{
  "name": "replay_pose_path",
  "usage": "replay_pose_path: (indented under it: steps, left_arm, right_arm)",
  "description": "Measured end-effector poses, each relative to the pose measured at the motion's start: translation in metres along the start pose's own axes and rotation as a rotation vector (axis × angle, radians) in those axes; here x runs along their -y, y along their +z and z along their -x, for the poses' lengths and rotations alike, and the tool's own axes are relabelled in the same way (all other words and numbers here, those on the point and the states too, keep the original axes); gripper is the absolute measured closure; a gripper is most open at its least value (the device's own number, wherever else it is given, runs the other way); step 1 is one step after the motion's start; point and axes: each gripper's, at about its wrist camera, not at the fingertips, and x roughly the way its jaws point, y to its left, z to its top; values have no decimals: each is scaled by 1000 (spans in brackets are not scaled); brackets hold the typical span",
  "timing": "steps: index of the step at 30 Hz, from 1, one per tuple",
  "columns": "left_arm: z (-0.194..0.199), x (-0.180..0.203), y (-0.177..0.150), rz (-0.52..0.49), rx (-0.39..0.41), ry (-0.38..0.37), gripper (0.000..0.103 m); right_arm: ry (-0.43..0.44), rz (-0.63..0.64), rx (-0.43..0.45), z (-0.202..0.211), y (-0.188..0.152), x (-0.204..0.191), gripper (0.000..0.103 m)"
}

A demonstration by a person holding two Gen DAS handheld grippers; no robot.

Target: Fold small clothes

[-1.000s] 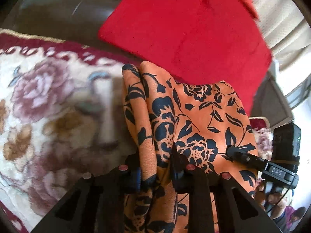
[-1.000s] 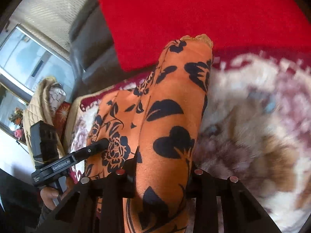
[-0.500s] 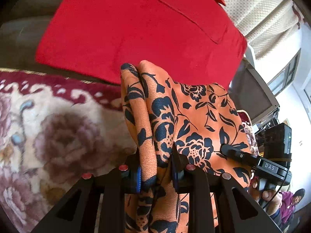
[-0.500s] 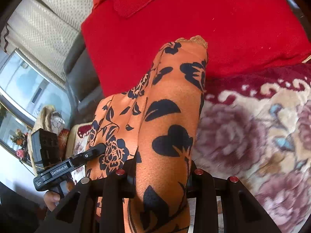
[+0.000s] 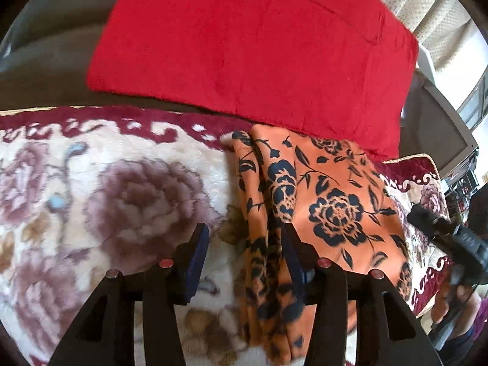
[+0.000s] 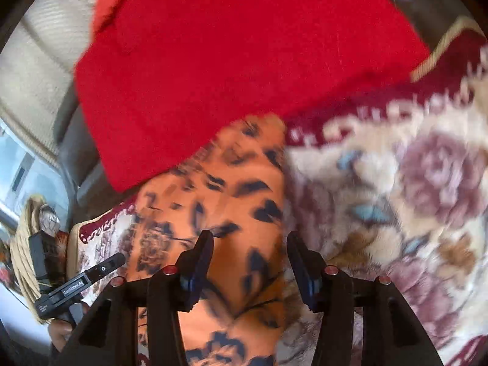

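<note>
Orange fabric garment with a black floral print point(image 5: 329, 210), folded into a long flat panel, lying on a cream plush blanket with mauve roses and a maroon border point(image 5: 100, 189). Far end of the garment touching the lower edge of a large red cushion point(image 5: 250, 42) that leans against a dark grey sofa back point(image 5: 48, 45).

Left gripper point(image 5: 244, 244) spread wide, clamped on nothing; right finger at the garment's bunched left edge, left finger above bare blanket, contact with the cloth impossible to tell. Cream dotted curtain point(image 5: 427, 3) at the upper right.

Right gripper point(image 6: 249, 251) likewise parted, both fingers set apart above the orange cloth, nothing pinched between them. Right wrist view heavily blurred, print details smeared. Garment there running from beneath the fingers up to the cushion's edge, blanket roses to its right. Other handheld black gripper body visible at the lower left of that view, beside the garment's far side.
</note>
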Motion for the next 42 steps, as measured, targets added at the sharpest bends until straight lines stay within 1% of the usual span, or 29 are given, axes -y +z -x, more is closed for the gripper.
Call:
replay_pose_path:
  steps: [1, 3, 4, 5, 6, 7, 8, 9, 11, 13, 14, 16, 18, 20, 21, 22, 23, 24, 25, 26, 28, 29, 30, 32, 35, 36, 39, 41, 42]
  left_arm:
    - [8, 2, -5, -4, 16, -21, 53]
    - [15, 12, -14, -14, 27, -41, 53]
    - [15, 17, -21, -29, 22, -63, 53]
    - [12, 21, -27, -44, 18, -67, 53]
    - [6, 23, -28, -58, -1, -50, 53]
    - [-2, 25, -29, -63, -29, -34, 56]
    - [-13, 24, -34, -56, -82, -28, 60]
    - [-21, 19, -36, -33, -115, -51, 66]
    - [-13, 16, -31, -11, -90, -62, 66]
    - [6, 18, -15, -1, -29, -93, 67]
    - [9, 20, -6, -1, -11, -105, 65]
    - [8, 25, 9, -8, -1, -104, 43]
    - [-10, 29, 27, -8, -14, -85, 42]
    - [-35, 28, 40, 15, -64, -102, 42]
    - [-51, 25, 42, 21, -109, -75, 46]
    - [-66, 20, 42, 38, -154, -51, 76]
    - [-71, 18, 41, 50, -179, -79, 86]
    - [-68, 15, 41, 59, -175, -102, 90]
    - [-58, 17, 42, 44, -133, -104, 94]
    - [-35, 23, 43, 7, -48, -114, 94]
    - [-12, 27, 42, -20, 30, -127, 94]
    - [-15, 28, 41, -32, 25, -109, 94]
    - [-33, 27, 40, -60, -24, -51, 94]
    - [-65, 17, 34, -40, -129, -16, 93]
    - [-58, 16, 31, -36, -83, -20, 92]
    - [-53, 17, 31, -36, -78, -10, 89]
    - [-25, 22, 21, -42, -58, 9, 89]
    - [0, 29, 13, -46, -26, 21, 80]
    - [6, 32, 6, -60, -18, 20, 71]
  right_arm:
    - [25, 30, 13, 7, 1, -14, 49]
    - [75, 59, 8, 9, -1, -31, 47]
    - [106, 65, -6, 8, -7, -34, 43]
    - [125, 61, -36, 0, -13, -36, 41]
    - [121, 54, -67, -9, -17, -36, 41]
    - [82, 40, -122, -25, -25, -30, 41]
    - [69, 34, -129, -28, -30, -28, 41]
    - [67, 35, -120, -27, -33, -27, 41]
    - [96, 46, -102, -17, -34, -31, 41]
    - [96, 62, -93, -8, -34, -34, 41]
    - [97, 69, -89, -5, -33, -34, 41]
    - [110, 57, -79, 1, -31, -32, 41]
    - [126, 32, -74, 3, -29, -27, 41]
    - [130, 18, -78, 3, -31, -23, 41]
    - [129, 12, -82, 2, -33, -22, 41]
    - [130, 7, -85, -1, -34, -21, 41]
    - [133, 3, -86, -2, -35, -19, 41]
    - [137, 2, -87, -1, -36, -19, 41]
    - [141, 2, -86, -1, -36, -18, 41]
    - [141, 5, -85, -1, -35, -17, 41]
    - [143, 12, -79, 0, -34, -17, 41]
    - [148, 12, -80, 0, -34, -17, 41]
    - [151, 14, -79, -2, -34, -16, 41]
    - [153, 12, -88, -6, -34, -15, 41]
    - [174, -1, -84, -3, -34, -14, 40]
    - [171, 1, -86, -3, -35, -14, 40]
    - [173, -25, -100, -5, -37, -12, 39]
    - [194, -36, -93, -2, -35, -14, 39]
    - [212, -42, -87, -1, -32, -16, 39]
